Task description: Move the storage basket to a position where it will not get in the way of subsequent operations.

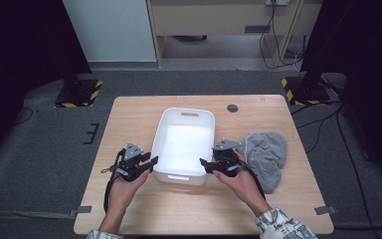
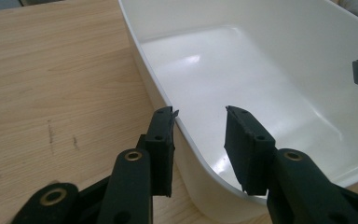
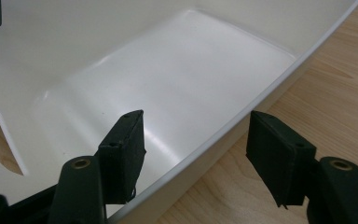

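The white plastic bin (image 1: 184,144) sits mid-table, empty, probably light, stiff and a little slick; its thin side rims look the best hold; left gripper (image 2: 199,122) and right gripper (image 3: 198,135) each straddle a rim, jaws parted, not yet pinching; the grey cloth (image 1: 267,157) hides whatever lies beneath

A light wooden surface (image 1: 144,209) stands on grey carpet (image 1: 45,149). Behind it are a pale wall panel (image 1: 109,30) and a wooden cabinet (image 1: 214,20). Black stands with yellow-striped bases (image 1: 79,92) flank it, and cables (image 1: 273,45) trail across the floor.
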The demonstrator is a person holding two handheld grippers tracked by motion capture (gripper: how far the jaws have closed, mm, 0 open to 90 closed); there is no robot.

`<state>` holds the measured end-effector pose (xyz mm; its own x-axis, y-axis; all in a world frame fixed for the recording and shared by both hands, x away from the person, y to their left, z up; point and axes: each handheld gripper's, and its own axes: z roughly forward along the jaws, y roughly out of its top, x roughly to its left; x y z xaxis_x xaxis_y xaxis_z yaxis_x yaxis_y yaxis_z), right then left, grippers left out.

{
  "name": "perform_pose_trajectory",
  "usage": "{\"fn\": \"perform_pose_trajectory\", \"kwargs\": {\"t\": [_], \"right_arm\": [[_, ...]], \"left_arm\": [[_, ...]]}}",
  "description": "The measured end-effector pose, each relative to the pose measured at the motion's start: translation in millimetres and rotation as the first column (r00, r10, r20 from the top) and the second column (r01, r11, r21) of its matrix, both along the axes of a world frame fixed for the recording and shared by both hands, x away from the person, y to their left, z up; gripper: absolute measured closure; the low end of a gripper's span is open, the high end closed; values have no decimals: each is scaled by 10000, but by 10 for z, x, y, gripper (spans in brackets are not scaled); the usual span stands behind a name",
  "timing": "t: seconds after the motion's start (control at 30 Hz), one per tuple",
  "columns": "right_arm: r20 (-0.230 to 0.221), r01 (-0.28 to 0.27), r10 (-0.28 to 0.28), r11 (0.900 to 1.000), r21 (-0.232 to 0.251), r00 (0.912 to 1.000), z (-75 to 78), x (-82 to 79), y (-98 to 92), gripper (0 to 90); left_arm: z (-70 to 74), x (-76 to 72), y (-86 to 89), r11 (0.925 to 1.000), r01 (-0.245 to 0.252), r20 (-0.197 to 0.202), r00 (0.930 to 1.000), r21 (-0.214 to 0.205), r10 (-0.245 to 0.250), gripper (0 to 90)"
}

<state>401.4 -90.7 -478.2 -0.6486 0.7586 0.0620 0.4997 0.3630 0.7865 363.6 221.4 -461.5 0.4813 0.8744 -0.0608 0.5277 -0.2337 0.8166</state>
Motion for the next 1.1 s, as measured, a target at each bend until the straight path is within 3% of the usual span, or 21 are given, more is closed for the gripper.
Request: {"fn": "perform_pose_trajectory", "kwargs": {"t": [1.1], "right_arm": [[-146,-705,699,9967,-398,9974,35,33,510,375]], "left_arm": [[-15,-143,462,9961,-796,-20,9968,-377,796,644]]}}
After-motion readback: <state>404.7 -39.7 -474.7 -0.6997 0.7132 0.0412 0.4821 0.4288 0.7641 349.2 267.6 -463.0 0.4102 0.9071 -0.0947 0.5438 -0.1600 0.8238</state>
